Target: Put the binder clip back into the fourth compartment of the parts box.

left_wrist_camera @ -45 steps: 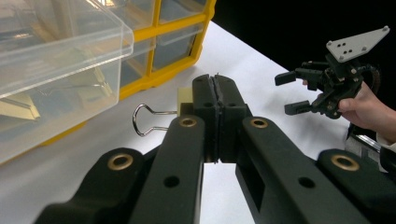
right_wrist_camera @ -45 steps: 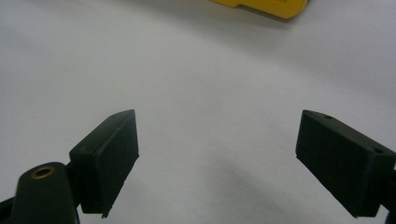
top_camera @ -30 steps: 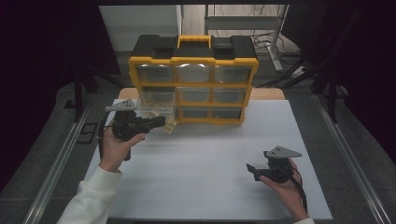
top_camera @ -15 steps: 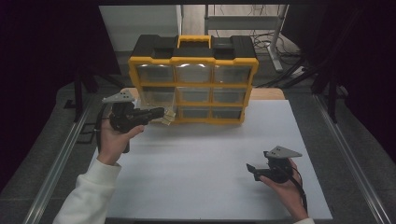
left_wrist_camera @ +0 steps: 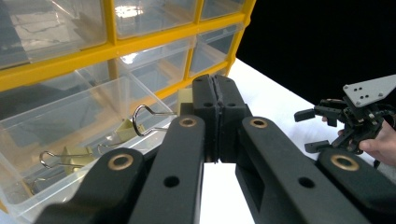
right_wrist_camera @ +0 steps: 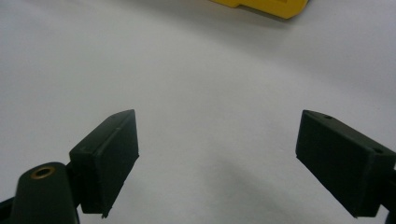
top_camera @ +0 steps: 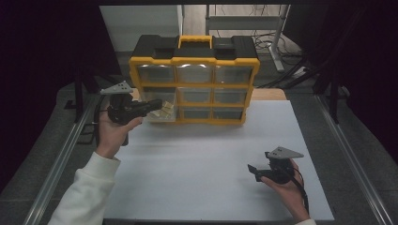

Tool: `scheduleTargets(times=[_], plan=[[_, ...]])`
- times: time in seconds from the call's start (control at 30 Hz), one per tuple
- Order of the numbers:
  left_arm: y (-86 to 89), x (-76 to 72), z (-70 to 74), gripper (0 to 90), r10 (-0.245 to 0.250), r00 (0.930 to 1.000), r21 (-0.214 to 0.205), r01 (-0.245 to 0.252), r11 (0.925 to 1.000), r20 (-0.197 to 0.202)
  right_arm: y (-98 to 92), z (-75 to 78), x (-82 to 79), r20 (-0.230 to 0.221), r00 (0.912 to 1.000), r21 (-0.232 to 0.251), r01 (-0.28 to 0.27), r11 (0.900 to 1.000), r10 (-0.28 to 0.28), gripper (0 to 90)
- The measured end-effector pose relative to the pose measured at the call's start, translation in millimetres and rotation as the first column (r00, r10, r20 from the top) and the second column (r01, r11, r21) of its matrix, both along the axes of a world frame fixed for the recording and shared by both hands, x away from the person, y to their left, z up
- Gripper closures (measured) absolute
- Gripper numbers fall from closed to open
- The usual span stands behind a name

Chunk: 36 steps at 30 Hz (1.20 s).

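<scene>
Now left gripper (left_wrist_camera: 215, 116) pinched tight, empty, over open drawer (left_wrist_camera: 56, 135): two binder clips (left_wrist_camera: 140, 126); right gripper (right_wrist_camera: 217, 158) spread wide, empty.

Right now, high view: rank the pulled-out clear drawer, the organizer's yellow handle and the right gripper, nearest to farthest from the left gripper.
1. Clear drawer, pulled out just beside the left gripper.
2. Yellow handle, on top of the organizer, behind.
3. Right gripper, far across the white table.
</scene>
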<state>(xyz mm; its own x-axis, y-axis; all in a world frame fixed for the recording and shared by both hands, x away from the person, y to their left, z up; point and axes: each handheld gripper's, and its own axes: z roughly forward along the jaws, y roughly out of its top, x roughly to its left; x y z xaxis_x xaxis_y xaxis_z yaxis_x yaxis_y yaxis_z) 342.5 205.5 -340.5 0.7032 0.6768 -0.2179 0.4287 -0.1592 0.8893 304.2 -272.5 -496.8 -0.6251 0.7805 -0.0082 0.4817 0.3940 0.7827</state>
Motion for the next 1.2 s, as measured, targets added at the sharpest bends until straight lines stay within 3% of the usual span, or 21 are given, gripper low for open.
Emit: scheduleTargets(times=[0.6, 1.2], plan=[[0.5, 15.1, 5.9, 89.3, 0.036, 0.9993, 0.024, -0.036, 0.9991, 0.010, -0.3, 0.0, 0.2, 0.001, 1.0000, 0.000, 0.000, 1.0000, 0.000, 13.7], [4.8, 41.5, 10.3, 89.3, 0.122, 0.9925, 0.022, -0.123, 0.9922, 0.006, -0.2, -0.5, 0.5, -0.001, 1.0000, -0.001, 0.000, 1.0000, 0.000, 13.7]])
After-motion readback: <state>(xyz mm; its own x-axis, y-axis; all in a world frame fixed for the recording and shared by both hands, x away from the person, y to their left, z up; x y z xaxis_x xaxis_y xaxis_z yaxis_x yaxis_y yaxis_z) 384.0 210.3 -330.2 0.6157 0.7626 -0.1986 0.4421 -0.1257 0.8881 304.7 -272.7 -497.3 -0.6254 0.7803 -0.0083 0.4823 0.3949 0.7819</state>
